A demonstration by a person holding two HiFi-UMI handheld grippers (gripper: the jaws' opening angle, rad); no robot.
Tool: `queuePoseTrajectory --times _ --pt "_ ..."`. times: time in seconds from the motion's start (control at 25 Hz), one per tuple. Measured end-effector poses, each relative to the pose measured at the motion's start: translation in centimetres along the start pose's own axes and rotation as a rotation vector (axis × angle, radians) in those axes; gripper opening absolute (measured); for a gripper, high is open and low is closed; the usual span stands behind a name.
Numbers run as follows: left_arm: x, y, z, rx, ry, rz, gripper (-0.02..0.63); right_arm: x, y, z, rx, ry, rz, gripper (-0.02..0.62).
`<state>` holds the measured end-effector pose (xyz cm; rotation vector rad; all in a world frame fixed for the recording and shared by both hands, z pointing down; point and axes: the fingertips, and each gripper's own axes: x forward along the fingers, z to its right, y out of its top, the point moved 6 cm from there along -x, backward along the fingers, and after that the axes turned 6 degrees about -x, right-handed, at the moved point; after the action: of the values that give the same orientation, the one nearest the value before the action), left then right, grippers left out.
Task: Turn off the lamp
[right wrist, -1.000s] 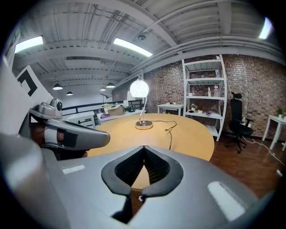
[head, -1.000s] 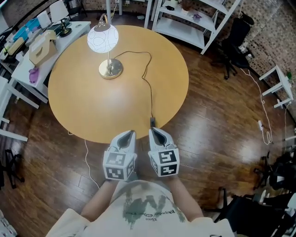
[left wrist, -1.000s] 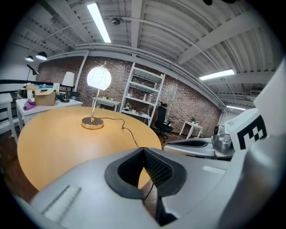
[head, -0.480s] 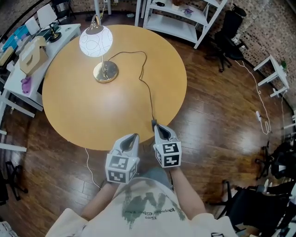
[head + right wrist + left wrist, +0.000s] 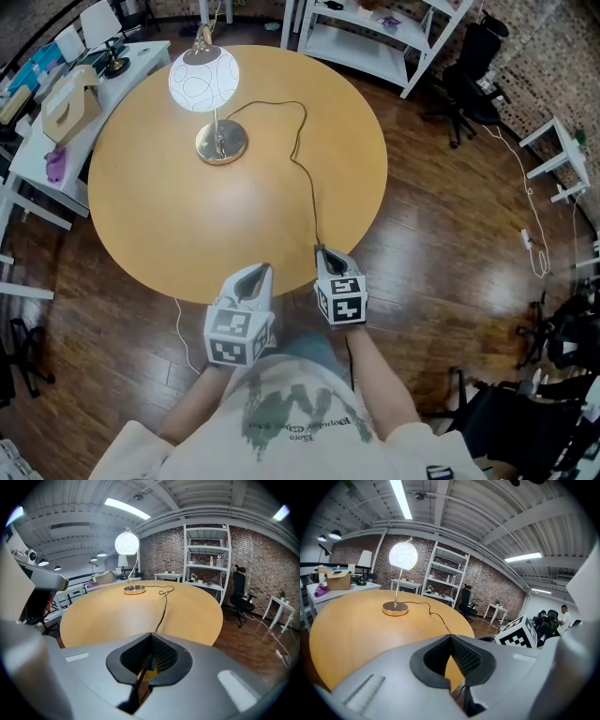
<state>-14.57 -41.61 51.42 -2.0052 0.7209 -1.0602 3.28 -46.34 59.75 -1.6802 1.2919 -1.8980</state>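
Right claw [image 5: 321, 251] pinches the lit lamp's [image 5: 203, 79] cord [image 5: 164, 607], left claw [image 5: 262, 271] pressed together, empty; a tug could topple the lamp.

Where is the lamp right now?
Head view: the lamp stands lit at the round table's far left, its cord leading across to the right gripper.

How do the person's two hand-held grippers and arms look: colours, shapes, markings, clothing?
The left gripper and the right gripper both have smooth grey shells tapering to two jaws lined with black ribbed pads. Each carries a white cube with black square markers. The person wears a pale short-sleeved T-shirt with a dark green print; the forearms are bare.
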Motion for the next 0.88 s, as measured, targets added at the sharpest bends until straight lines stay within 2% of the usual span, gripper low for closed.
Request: queuePoseTrajectory --times 0.52,0.88 --pt "0.0 0.5 -1.2 0.004 0.034 0.007 0.0 1.6 -0.6 0.0 -0.04 -0.041 -0.028 0.0" --pt "-0.2 0.5 -0.7 0.006 0.04 0.018 0.0 1.8 -0.8 0.1 -0.014 -0.028 -0.018 0.0"
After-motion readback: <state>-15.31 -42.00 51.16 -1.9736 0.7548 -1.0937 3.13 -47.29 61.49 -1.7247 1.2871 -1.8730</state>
